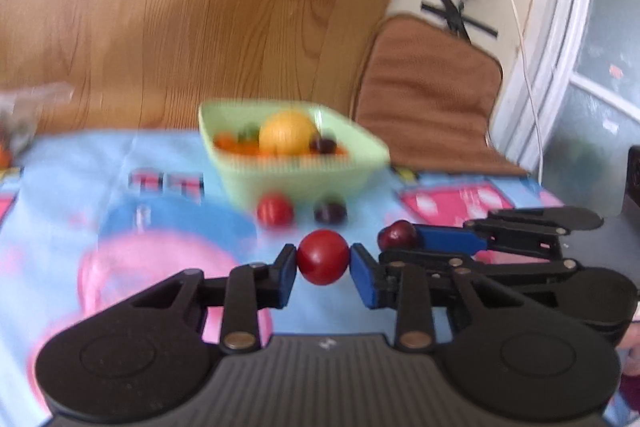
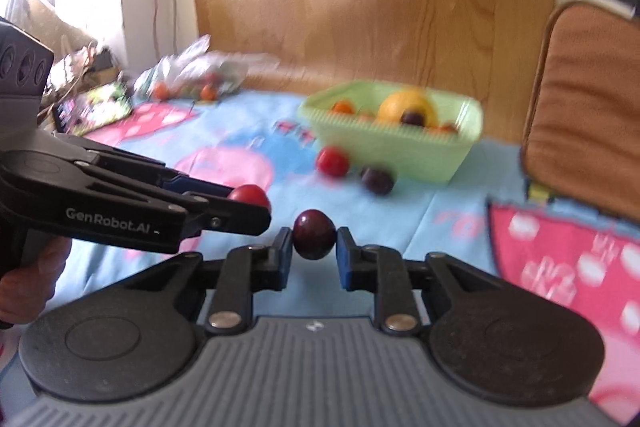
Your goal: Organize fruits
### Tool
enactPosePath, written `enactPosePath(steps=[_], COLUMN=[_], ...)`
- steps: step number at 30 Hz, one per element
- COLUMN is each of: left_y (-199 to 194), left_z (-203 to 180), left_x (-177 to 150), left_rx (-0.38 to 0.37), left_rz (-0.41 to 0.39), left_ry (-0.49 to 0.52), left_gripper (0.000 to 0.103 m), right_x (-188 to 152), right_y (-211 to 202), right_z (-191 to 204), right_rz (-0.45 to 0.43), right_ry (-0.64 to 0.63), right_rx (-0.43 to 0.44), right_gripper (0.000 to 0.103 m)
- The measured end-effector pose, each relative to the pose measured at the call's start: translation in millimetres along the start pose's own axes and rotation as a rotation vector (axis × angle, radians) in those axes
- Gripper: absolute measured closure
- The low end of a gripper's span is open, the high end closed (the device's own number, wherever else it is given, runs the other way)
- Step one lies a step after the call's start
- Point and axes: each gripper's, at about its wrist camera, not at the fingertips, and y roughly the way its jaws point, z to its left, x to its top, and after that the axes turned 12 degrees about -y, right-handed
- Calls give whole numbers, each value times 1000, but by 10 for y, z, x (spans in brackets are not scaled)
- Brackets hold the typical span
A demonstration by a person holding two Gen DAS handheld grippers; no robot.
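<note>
In the left wrist view, the left tool (image 1: 323, 263) sits at lower centre of the frame, its blue pads pinching a round red fruit (image 1: 322, 257). To its right in that frame, the right tool (image 1: 404, 237) reaches in from the right edge, clamped on a dark purple fruit (image 1: 398, 235). In the right wrist view this purple fruit sits at centre, squeezed between the right tool's two pads. Above the tools in the left view, a pale green basket (image 1: 296, 173) stands on a blue and pink patterned cloth (image 1: 80, 187) covering the surface; it holds a large yellow-orange fruit (image 1: 287, 133) and smaller pieces. Just in front of the basket, a second red fruit (image 1: 275, 210) and a second dark fruit (image 1: 330, 211) lie on the cloth. A brown cushioned chair (image 1: 428, 95) stands at the right of the frame.
</note>
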Motion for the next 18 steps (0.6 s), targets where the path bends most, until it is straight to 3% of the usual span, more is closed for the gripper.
enactPosePath(steps=[4,7,10,14,18], left_y=[285,582,835,944,719], left_z=[-35,-11,4,40,140], left_x=[443,649,706,717,756], left_rx=[25,45,69,101,84], left_rz=[-65,-56,-28,-17,-69], left_ry=[26,30,49,52,2], left_gripper=[74,73,73,65,58], right_x=[208,288,286,255,243], right_y=[184,405,592,674,476], right_z=[-331,-550,-631,-712,-718], right_rz=[-52,-47,-27,-21,-87], right_ry=[23,51,45,72,85], right_rx=[-75,-102,-118,-135,-161], right_gripper=[77,77,76,75,59])
